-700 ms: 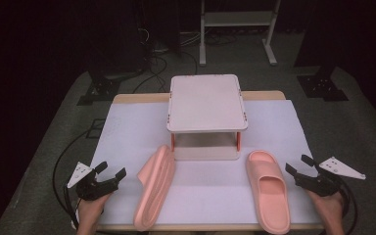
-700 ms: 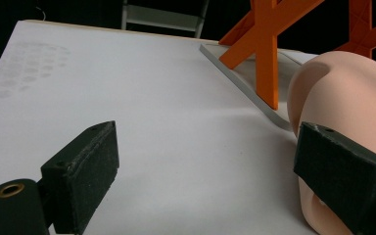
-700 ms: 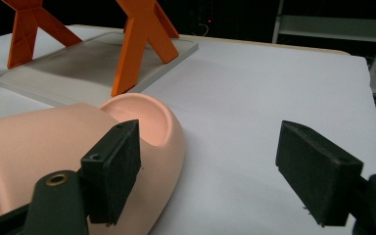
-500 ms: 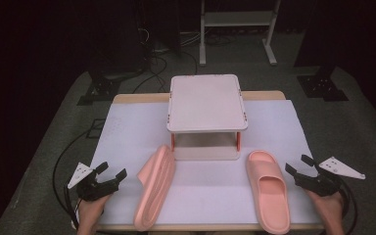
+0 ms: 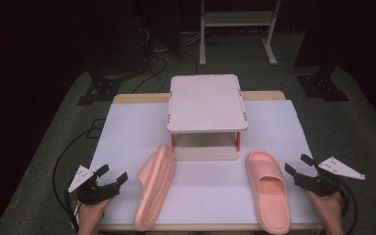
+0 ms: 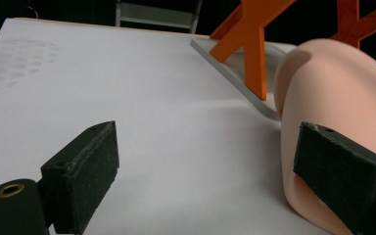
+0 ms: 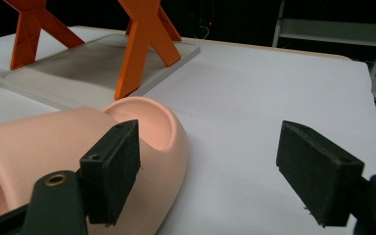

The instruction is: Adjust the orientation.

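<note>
Two pink slide sandals lie on the white table cover. The left sandal (image 5: 155, 191) rests on its side; its rounded end (image 6: 338, 117) rises just beyond my left gripper (image 6: 225, 181), whose jaws stand wide apart with nothing between them. The right sandal (image 5: 268, 188) lies sole down, toe opening (image 7: 144, 122) up. My right gripper (image 7: 215, 176) is open just right of it, its left jaw by the sandal's edge. In the high view the left gripper (image 5: 111, 178) sits at the table's front left, the right gripper (image 5: 301, 165) at the front right.
A small two-level rack (image 5: 205, 103) with a pale top shelf, orange X-shaped legs (image 7: 144, 41) and a grey base tray (image 7: 78, 73) stands mid-table behind the sandals. Black cables (image 5: 63, 166) trail off the table's left. A metal stand (image 5: 237, 24) sits on the floor behind.
</note>
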The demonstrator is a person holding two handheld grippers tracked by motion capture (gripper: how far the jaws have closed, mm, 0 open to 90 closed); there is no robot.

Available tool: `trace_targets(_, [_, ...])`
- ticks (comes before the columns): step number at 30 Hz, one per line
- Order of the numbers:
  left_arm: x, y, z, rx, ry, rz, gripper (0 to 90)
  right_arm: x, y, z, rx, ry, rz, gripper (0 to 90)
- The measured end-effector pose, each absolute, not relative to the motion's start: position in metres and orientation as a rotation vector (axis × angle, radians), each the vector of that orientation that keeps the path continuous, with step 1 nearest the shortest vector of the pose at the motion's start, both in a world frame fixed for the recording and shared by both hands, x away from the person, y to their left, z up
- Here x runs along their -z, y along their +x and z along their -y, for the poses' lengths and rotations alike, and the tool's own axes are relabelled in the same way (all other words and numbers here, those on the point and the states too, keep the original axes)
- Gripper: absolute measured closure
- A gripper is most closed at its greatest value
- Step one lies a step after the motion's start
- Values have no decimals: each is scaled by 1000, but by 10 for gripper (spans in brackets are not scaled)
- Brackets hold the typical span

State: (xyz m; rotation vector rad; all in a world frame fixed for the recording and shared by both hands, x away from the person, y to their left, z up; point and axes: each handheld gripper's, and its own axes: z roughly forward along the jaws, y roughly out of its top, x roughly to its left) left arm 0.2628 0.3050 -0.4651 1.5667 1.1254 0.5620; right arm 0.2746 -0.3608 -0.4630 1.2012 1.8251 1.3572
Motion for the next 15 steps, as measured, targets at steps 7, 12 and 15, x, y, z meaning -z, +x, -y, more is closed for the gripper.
trace_targets(7, [467, 261, -298, -544, 1602, -1115, 95, 462, 274, 362, -1377, 1201, -1816, 236])
trace_targets(12, [467, 260, -292, -534, 1614, -1106, 95, 461, 274, 361, -1385, 1196, -1813, 236])
trace_targets(15, [467, 260, -291, -529, 1627, -1099, 95, 461, 274, 361, -1386, 1192, -1815, 235])
